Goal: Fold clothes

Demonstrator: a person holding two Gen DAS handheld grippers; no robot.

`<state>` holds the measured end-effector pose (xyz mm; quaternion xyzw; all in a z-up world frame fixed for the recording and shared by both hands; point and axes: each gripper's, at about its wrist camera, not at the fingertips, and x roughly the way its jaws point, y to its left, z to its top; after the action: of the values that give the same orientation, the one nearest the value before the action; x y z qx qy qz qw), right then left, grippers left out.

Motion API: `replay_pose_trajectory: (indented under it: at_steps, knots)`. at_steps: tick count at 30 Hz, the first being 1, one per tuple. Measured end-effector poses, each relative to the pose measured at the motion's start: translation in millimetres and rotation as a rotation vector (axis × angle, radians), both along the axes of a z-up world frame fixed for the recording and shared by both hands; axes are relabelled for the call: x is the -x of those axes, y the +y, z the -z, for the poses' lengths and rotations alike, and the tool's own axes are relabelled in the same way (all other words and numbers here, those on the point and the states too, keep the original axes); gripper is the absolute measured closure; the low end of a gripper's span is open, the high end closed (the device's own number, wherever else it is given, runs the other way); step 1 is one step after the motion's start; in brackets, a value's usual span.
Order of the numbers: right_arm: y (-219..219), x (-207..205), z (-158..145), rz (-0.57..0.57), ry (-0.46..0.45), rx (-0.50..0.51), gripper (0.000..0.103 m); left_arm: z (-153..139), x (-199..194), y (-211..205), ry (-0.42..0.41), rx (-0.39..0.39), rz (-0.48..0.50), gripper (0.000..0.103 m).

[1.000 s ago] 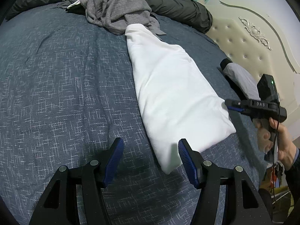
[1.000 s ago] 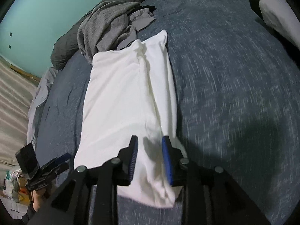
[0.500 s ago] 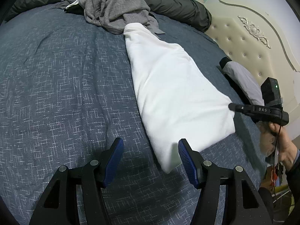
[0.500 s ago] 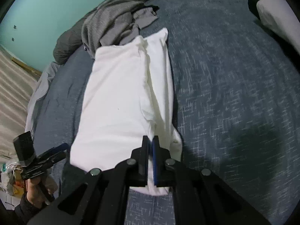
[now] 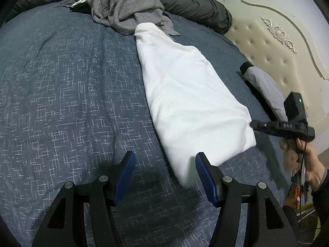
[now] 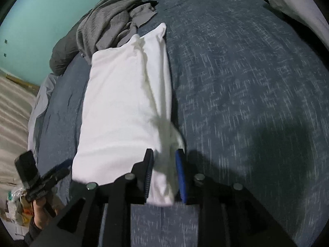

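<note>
The right gripper point(image 6: 164, 170) has its jaws a little apart with the near corner of the white garment point(image 6: 123, 111) bunched between them — whether the blue pads press the cloth I cannot tell; the left gripper point(image 5: 164, 175) stands wide open, its pads astride the garment's other near corner, touching nothing; the garment lies folded into a long strip on the dark blue bedspread point(image 5: 67, 94); a grey garment point(image 5: 125, 2) is heaped at its far end.
</note>
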<state>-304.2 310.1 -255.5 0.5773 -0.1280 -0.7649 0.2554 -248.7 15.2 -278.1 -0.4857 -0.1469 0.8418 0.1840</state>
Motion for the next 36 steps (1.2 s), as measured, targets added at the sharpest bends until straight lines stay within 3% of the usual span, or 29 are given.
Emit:
replay_pose_trajectory:
  at_steps: [10, 12, 15, 17, 19, 23, 27, 32, 36]
  knots:
    - [-7, -17, 10, -0.024, 0.006, 0.001, 0.082, 12, 0, 5, -0.043, -0.032, 0.006, 0.038]
    - [-8, -17, 10, -0.027, 0.011, -0.008, 0.093, 13, 1, 6, -0.049, -0.039, 0.005, 0.038]
    - [-8, -17, 9, -0.027, 0.019, -0.014, 0.099, 15, 1, 8, -0.054, -0.04, 0.011, 0.038]
    - [-7, -18, 5, -0.04, 0.024, -0.016, 0.1, 15, 0, 10, -0.051, -0.04, 0.021, 0.046]
    - [-5, -19, -1, -0.052, 0.031, -0.019, 0.1, 14, 0, 13, -0.054, -0.052, 0.047, 0.065]
    - [3, -20, 6, -0.051, 0.018, -0.054, 0.103, 15, -2, 20, -0.049, -0.023, 0.079, 0.078]
    - [7, -19, 29, -0.013, -0.014, -0.055, 0.103, 17, -3, 21, -0.054, -0.025, 0.071, 0.078]
    - [6, -17, 23, -0.026, -0.002, -0.057, 0.103, 11, -3, 21, -0.043, -0.007, 0.07, 0.078]
    - [8, -12, 1, -0.021, 0.021, -0.083, 0.101, 4, -6, 15, -0.031, -0.021, 0.043, 0.078]
